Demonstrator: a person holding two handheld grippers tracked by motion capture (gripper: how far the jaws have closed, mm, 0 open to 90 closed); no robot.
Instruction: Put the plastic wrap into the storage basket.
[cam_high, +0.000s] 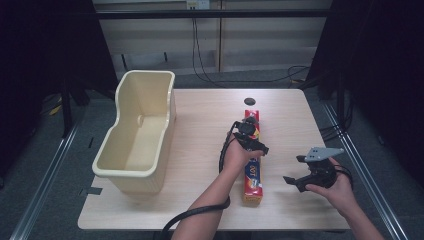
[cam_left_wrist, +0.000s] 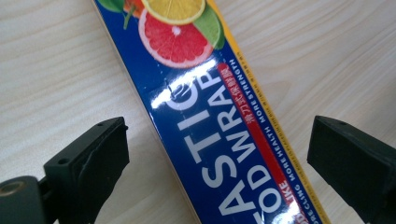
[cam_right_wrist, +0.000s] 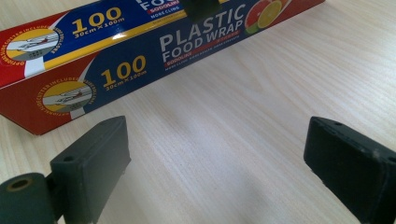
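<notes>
While your forearms enter from the near edge of the table (cam_high: 200, 210), your right gripper (cam_high: 300, 172) sits nearest you, held off the wood at the right with its jaws spread wide and nothing between them. From the right gripper view, those two black jaws frame bare tabletop, and the plastic wrap box (cam_right_wrist: 140, 60) lies beyond them, well clear of both tips, with its red end toward the view's left and its fruit-printed end toward the right.

Farther in, the box (cam_high: 253, 160) lies flat on the table just right of centre, its long axis running away from you, one short end close to the near edge and the other pointing at a dark round hole (cam_high: 249, 101) in the tabletop. Your left gripper (cam_high: 248, 137) is poised over the box's middle-to-far stretch. In the left gripper view, its jaws stand apart, one on either side of the box (cam_left_wrist: 205, 126); the box runs slantwise between them, with a gap of bare wood showing at each jaw, so neither is touching the cardboard.

Farthest off, at the table's left, a cream plastic bin (cam_high: 137, 135) stands open side up, well apart from the box and both grippers.
</notes>
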